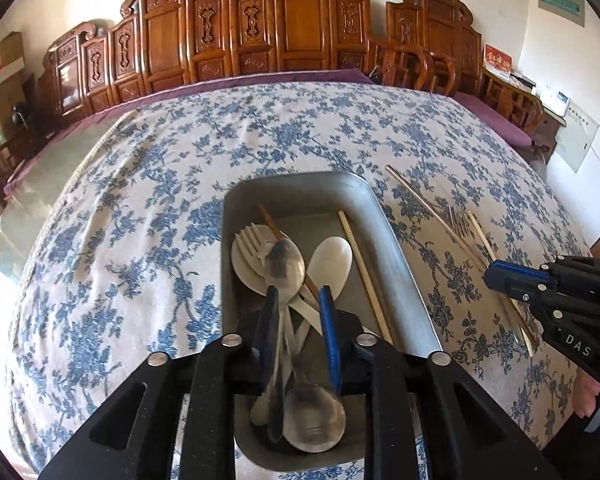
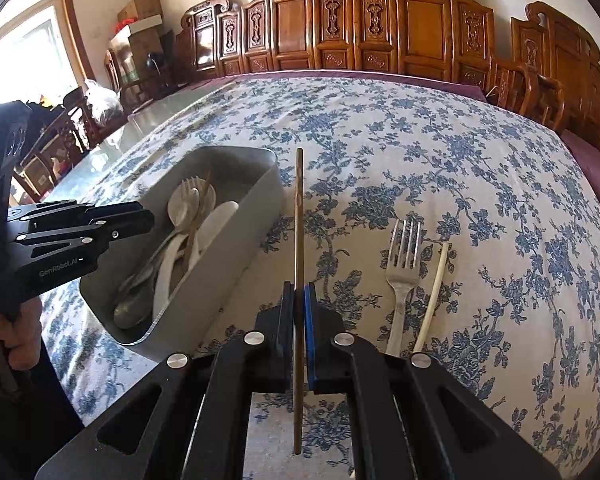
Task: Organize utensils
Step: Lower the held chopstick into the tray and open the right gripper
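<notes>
A grey metal tray (image 1: pixel 396 240) (image 2: pixel 260 200) on the flowered tablecloth holds several spoons, a fork and chopsticks. My left gripper (image 1: pixel 298 294) hovers open over the tray, above a steel spoon (image 1: pixel 286 268), holding nothing. My right gripper (image 2: pixel 299 292) is shut on a thin metal chopstick (image 2: pixel 299 216) that points away from me, right of the tray; it also shows in the left wrist view (image 1: pixel 500 276). A steel fork (image 2: pixel 404 264) and a pale chopstick (image 2: pixel 434 292) lie on the cloth to the right.
The table is covered by a blue-flowered cloth (image 2: pixel 420 152). Carved wooden chairs (image 2: pixel 380 20) line the far side. A glass-topped table (image 2: pixel 160 120) with bags and boxes stands to the left.
</notes>
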`<state>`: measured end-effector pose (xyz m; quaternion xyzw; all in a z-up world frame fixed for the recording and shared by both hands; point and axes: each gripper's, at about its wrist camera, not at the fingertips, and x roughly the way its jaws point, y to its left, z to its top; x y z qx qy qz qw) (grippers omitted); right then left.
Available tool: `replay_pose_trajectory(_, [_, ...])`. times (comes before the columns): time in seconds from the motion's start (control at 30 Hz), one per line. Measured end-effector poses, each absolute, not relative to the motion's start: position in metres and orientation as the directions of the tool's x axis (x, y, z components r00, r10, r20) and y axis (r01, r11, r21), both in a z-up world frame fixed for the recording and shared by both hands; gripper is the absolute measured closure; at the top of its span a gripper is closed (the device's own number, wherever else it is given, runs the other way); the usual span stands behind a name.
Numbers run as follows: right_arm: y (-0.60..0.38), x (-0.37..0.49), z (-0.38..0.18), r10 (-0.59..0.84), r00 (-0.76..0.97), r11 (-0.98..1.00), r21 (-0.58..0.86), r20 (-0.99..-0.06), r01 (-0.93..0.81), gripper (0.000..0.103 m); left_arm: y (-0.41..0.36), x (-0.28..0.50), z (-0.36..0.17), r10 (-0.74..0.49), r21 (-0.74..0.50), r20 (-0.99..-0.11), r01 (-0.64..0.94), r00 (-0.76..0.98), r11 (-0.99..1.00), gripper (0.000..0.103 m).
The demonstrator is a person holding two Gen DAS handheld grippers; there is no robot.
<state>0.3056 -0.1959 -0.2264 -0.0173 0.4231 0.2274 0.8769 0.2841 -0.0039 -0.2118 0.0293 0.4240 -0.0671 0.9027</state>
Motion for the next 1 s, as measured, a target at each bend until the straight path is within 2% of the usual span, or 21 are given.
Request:
replay_pose_trajectory(0.07, [-0.193, 0.303, -0.223, 0.394, 0.541, 0.893, 0.169, -0.743, -0.417, 0.097, -0.001, 0.283, -0.209, -0.090, 0.002, -0.764, 0.142, 0.639, 0.990, 0.078])
replay_pose_trajectory(0.13, [-0.190, 0.300, -0.218, 0.404, 0.545, 0.889, 0.174, -0.735, -0.423, 0.097, 0.003, 0.283, -0.206, -0.086, 0.003, -0.759, 0.135, 0.645, 0.991, 0.072])
replay_pose_trajectory(0.2, [-0.186, 0.296, -0.214, 0.414, 0.549, 0.885, 0.179, -0.727, -0.430, 0.097, 0.006, 0.283, -0.204, -0.080, 0.006, -0.755, 0.128, 0.651, 0.992, 0.060])
replay_pose_trajectory(0.23, [-0.184, 0.295, -0.212, 0.419, 0.550, 0.882, 0.181, -0.723, -0.434, 0.097, 0.008, 0.283, -0.203, -0.077, 0.008, -0.752, 0.125, 0.654, 0.992, 0.058])
replay_pose_trajectory(0.3, [-0.181, 0.292, -0.209, 0.429, 0.550, 0.878, 0.188, -0.717, -0.440, 0.097, 0.011, 0.282, -0.199, -0.066, 0.015, -0.744, 0.115, 0.665, 0.993, 0.044])
replay_pose_trajectory(0.33, [-0.177, 0.291, -0.208, 0.434, 0.548, 0.875, 0.190, -0.716, -0.445, 0.097, 0.013, 0.282, -0.198, -0.063, 0.016, -0.740, 0.111, 0.670, 0.994, 0.042])
replay_pose_trajectory(0.53, [-0.165, 0.291, -0.208, 0.440, 0.530, 0.872, 0.206, -0.725, -0.443, 0.097, 0.026, 0.286, -0.197, -0.046, 0.014, -0.742, 0.084, 0.669, 0.996, 0.038])
replay_pose_trajectory(0.6, [-0.161, 0.292, -0.208, 0.450, 0.520, 0.870, 0.224, -0.726, -0.440, 0.097, 0.031, 0.287, -0.197, -0.040, 0.013, -0.742, 0.073, 0.669, 0.997, 0.031])
replay_pose_trajectory(0.8, [-0.141, 0.294, -0.206, 0.485, 0.489, 0.858, 0.287, -0.726, -0.425, 0.097, 0.042, 0.289, -0.197, -0.025, 0.009, -0.744, 0.047, 0.668, 0.999, 0.030])
replay_pose_trajectory(1.0, [-0.117, 0.301, -0.213, 0.472, 0.473, 0.866, 0.292, -0.744, -0.405, 0.097, 0.049, 0.288, -0.195, -0.019, 0.006, -0.737, 0.036, 0.675, 0.999, 0.030])
